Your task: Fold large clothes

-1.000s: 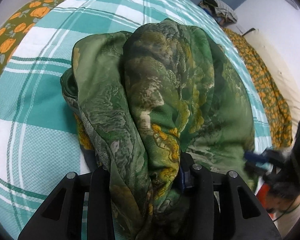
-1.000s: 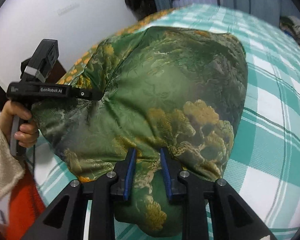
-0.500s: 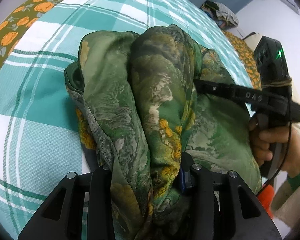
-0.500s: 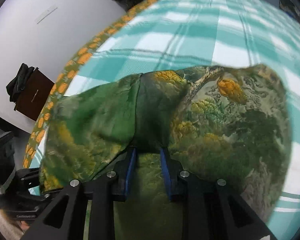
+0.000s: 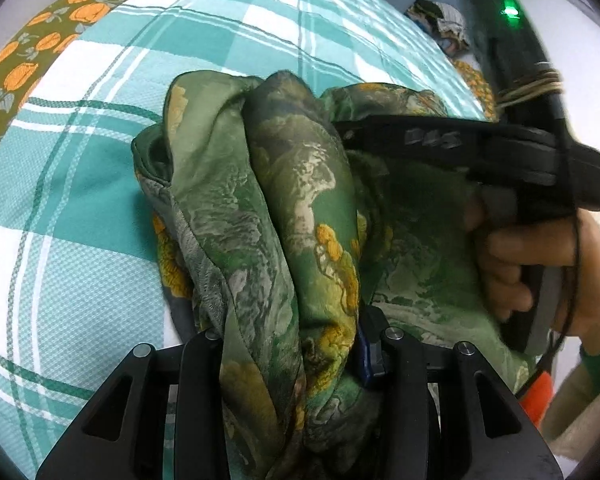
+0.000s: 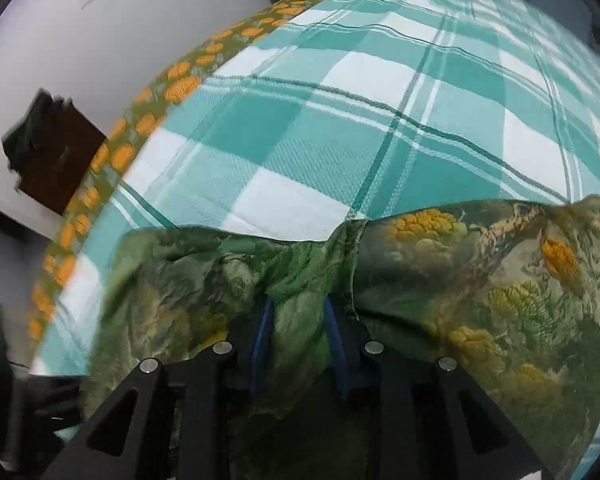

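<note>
**Right tongs carry the cloth's edge over as a fold takes shape on the bed**

A green printed cloth (image 5: 300, 208) is caught at two places as a person works it over a teal checked bedspread (image 5: 80, 200). The left tongs (image 5: 296, 356) are clamped on a thick, rope-like bunch of the fabric, which rises from between their fingers and drapes away ahead of them onto the bed, just as it did a second ago; that grip has not shifted.

The change is on the other side. A second ago the right tongs (image 6: 300, 320) looked out over a broad mound of cloth filling the view ahead of them. Now the cloth sits low and close, spread to either side of their blue-padded fingers (image 6: 262, 332), with a wide stretch of bare bedspread (image 6: 340, 120) beyond. A pinch of fabric stands between the two pads, though they look a little apart, so the hold appears light. From the left tongs' view, the right tool and the hand (image 5: 532, 264) holding it have come in close on the right, level with the bundle, where a second ago they were only a blur at the frame's lower right edge.

Taken together, the right side appears to have swept its edge across toward the left, doubling the cloth on itself. The fold looks under way but rough: the material is bunched rather than flat, and will likely need laying down and smoothing.
</note>
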Demonstrator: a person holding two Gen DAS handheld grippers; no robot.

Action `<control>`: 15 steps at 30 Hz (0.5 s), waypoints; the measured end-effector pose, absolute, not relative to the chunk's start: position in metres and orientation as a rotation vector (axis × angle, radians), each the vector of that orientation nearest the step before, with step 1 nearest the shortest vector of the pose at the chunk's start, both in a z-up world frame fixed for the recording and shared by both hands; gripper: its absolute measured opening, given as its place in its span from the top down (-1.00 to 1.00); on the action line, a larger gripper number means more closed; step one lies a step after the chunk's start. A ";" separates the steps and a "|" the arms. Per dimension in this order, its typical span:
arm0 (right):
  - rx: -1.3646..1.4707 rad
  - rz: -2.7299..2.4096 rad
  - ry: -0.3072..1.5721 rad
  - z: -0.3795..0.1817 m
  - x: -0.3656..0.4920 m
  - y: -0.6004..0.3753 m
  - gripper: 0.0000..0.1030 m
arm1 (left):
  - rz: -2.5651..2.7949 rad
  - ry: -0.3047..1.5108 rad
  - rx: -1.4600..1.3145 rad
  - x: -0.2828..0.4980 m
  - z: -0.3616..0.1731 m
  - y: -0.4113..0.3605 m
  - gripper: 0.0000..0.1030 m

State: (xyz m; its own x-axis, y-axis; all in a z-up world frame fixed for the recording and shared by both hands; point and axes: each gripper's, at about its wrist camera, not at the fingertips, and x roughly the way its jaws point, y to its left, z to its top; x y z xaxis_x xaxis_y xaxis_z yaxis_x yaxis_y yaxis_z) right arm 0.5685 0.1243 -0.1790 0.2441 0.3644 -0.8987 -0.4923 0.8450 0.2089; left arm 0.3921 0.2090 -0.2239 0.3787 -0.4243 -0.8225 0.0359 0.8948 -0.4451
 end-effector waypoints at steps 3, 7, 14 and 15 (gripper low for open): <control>-0.070 0.633 1.188 -0.162 0.557 0.107 0.45 | -0.313 1.147 -0.385 0.391 -0.222 0.208 0.20; -0.157 0.712 1.114 -0.144 0.501 0.063 0.45 | -0.316 1.141 -0.396 0.392 -0.221 0.208 0.19; -0.094 0.722 1.009 -0.134 0.389 -0.030 0.46 | -0.314 1.139 -0.388 0.390 -0.219 0.203 0.17; -0.088 0.708 1.006 -0.131 0.377 -0.038 0.45 | -0.313 1.140 -0.388 0.390 -0.220 0.201 0.17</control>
